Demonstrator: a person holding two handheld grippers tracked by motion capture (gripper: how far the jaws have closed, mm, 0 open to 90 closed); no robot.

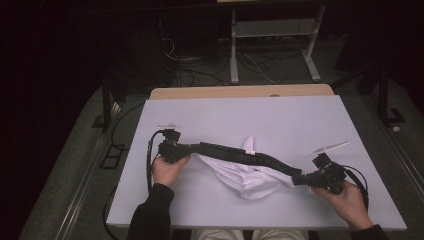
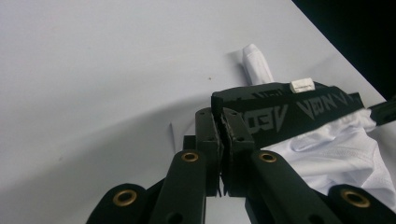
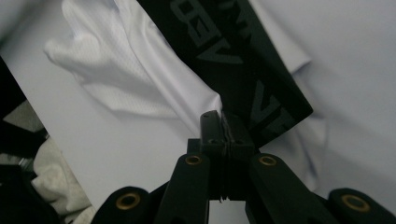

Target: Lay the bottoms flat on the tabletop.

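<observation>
Waistband (image 1: 240,155) stretched over desk (image 1: 280,115): left claw (image 1: 176,150) pinching one end, right claw (image 1: 300,179) clamped on other.

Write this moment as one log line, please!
left gripper: shut on waistband | right gripper: shut on waistband | white garment: stretched over table

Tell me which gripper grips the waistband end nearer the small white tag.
The left gripper: the white tag sits on the black waistband just past its shut jaws. The right gripper clamps the far end.
</observation>
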